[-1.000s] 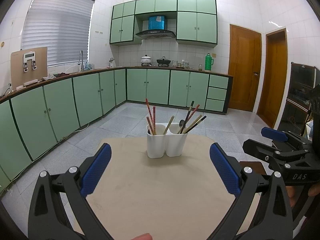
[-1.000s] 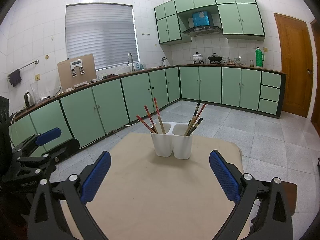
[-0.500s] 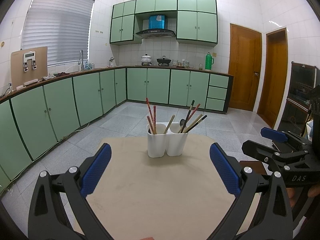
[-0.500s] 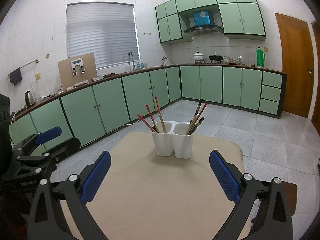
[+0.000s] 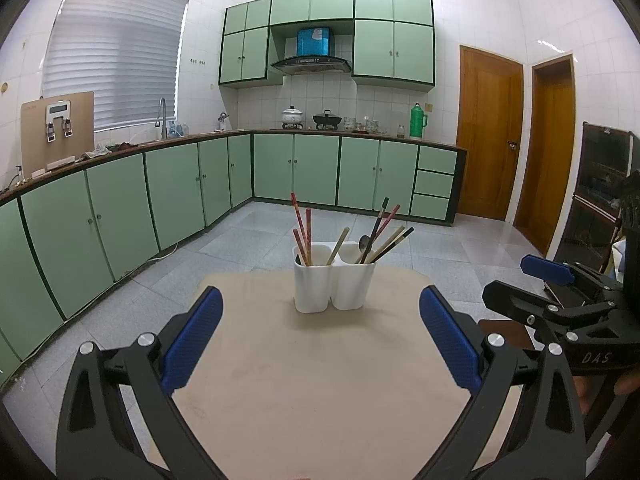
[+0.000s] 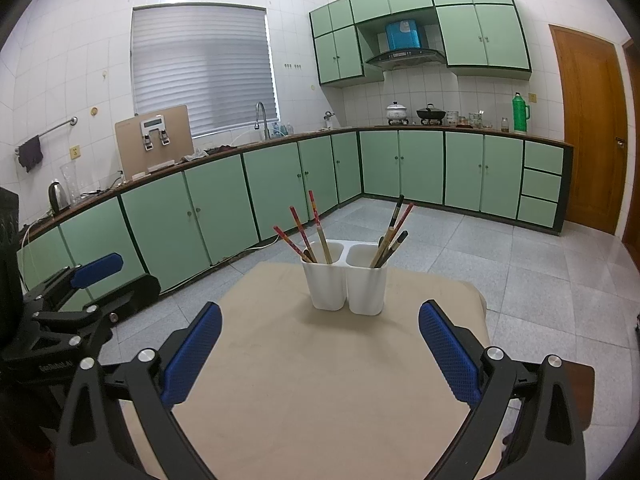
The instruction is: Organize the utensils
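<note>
A white plastic two-compartment utensil holder (image 5: 334, 278) stands upright toward the far end of a beige, round-cornered surface (image 5: 312, 380). From the left claw's camera, the left compartment holds three red patterned chopsticks (image 5: 303, 232) and one pale wooden chopstick (image 5: 338, 241) leaning right. The right compartment holds a metal spoon (image 5: 363, 245) with its bowl up, plus a fan of dark, red and tan chopsticks (image 5: 386, 232) tilting to the right. In the right claw's camera the same holder (image 6: 346, 280) shows red chopsticks (image 6: 298, 232) splayed left in one cup and a dark and tan bundle (image 6: 394, 230) in the other.

The left claw (image 5: 320, 340) hovers above the near part of the surface, its blue-padded fingers (image 5: 192, 334) spread wide with nothing between them. The right claw (image 6: 320, 340) is likewise spread wide and holds nothing, with the holder well ahead of it. Each claw appears at the edge of the other's view, beside the surface.

Beyond lie a grey tiled floor (image 6: 540, 264), a run of pale green base cabinets (image 5: 168, 192) under a dark countertop, matching green wall cabinets (image 5: 372, 44), a window with white blinds (image 6: 204, 68), and brown wooden doors (image 5: 490, 132).
</note>
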Motion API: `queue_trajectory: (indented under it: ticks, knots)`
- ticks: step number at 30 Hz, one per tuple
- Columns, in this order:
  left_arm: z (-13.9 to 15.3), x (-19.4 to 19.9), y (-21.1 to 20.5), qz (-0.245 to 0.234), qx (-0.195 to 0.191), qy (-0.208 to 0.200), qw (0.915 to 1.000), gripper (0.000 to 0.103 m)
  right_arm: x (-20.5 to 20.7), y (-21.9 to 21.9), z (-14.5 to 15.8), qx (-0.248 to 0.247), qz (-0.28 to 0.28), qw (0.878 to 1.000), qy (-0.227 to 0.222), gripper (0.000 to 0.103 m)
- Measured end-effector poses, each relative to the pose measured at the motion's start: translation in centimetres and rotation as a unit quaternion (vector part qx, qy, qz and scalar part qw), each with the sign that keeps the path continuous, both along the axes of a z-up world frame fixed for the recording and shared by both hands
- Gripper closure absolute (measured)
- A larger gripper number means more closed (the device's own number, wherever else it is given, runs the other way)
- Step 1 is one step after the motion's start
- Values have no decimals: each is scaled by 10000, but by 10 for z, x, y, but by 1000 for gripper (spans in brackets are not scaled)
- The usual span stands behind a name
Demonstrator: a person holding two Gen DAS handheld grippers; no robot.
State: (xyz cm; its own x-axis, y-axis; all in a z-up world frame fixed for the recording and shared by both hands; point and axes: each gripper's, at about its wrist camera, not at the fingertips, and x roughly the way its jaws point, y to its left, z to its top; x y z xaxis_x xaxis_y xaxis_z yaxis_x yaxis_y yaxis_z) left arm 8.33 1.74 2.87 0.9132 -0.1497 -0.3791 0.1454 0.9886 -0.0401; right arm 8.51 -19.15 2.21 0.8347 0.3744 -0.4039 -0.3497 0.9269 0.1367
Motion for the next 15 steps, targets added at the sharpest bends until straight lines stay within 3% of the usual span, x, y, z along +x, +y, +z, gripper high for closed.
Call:
queue_trajectory:
  ticks: [15]
  knots:
    - [-2, 0, -2, 5, 0, 28, 10000, 7, 2, 2, -7, -6, -8, 10000, 31, 6]
